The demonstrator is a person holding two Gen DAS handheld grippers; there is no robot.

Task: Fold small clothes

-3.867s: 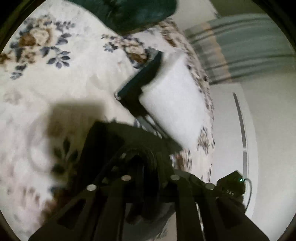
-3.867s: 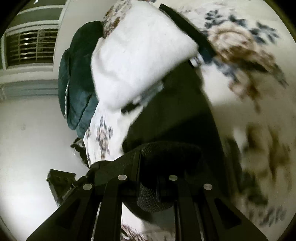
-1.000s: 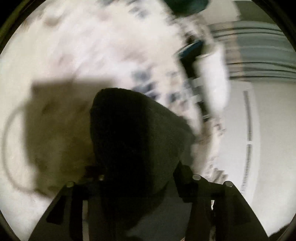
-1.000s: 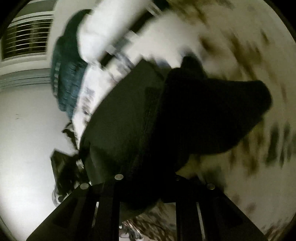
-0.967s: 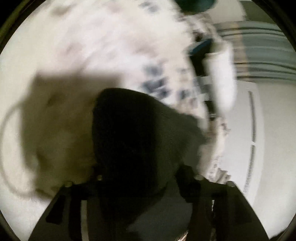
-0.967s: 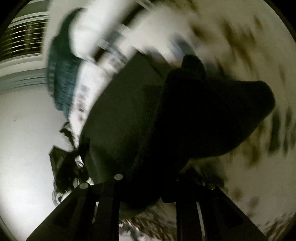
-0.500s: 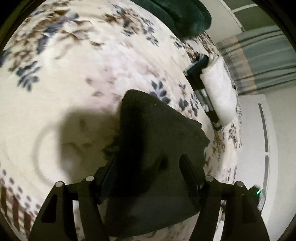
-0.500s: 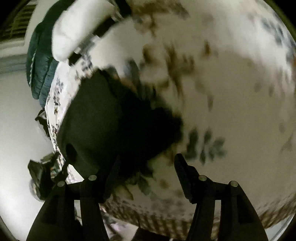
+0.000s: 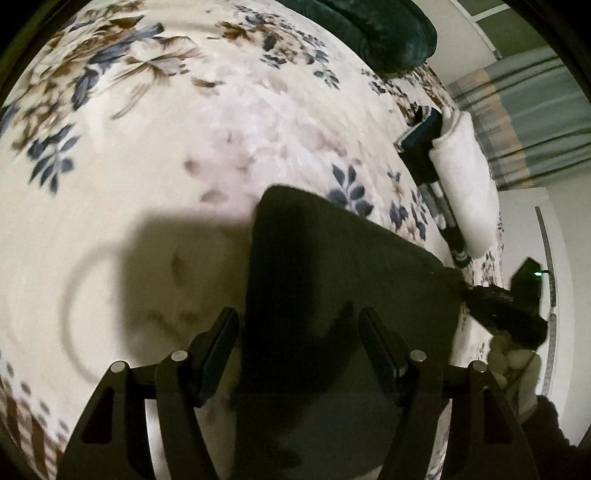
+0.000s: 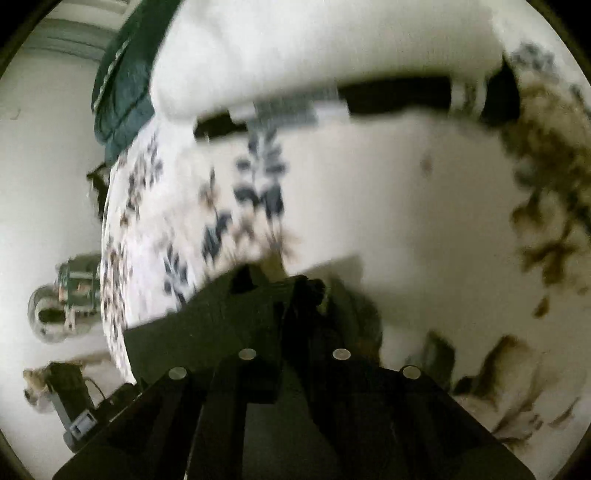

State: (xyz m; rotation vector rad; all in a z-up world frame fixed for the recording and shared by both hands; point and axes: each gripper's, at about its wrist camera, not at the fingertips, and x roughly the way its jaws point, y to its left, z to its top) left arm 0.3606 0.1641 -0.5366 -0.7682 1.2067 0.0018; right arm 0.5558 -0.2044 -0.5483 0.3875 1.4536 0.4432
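Observation:
A black garment (image 9: 332, 266) lies folded flat on the floral blanket (image 9: 166, 129). My left gripper (image 9: 297, 328) is open above its near edge, a finger on either side, holding nothing. My right gripper (image 10: 291, 291) is shut on a corner of the black garment (image 10: 207, 321) at the bed's edge; it also shows at the right of the left wrist view (image 9: 491, 299). The right wrist view is blurred.
A stack of folded clothes with a white piece (image 9: 461, 177) on top lies at the bed's far right edge, also in the right wrist view (image 10: 314, 51). A dark green cushion (image 9: 388, 26) sits at the far end. Striped curtains (image 9: 535, 118) hang beyond the bed.
My left gripper let go of the black garment and opened; the garment now lies flat. My right gripper opened half a second ago, moved to the garment's corner and shut on it.

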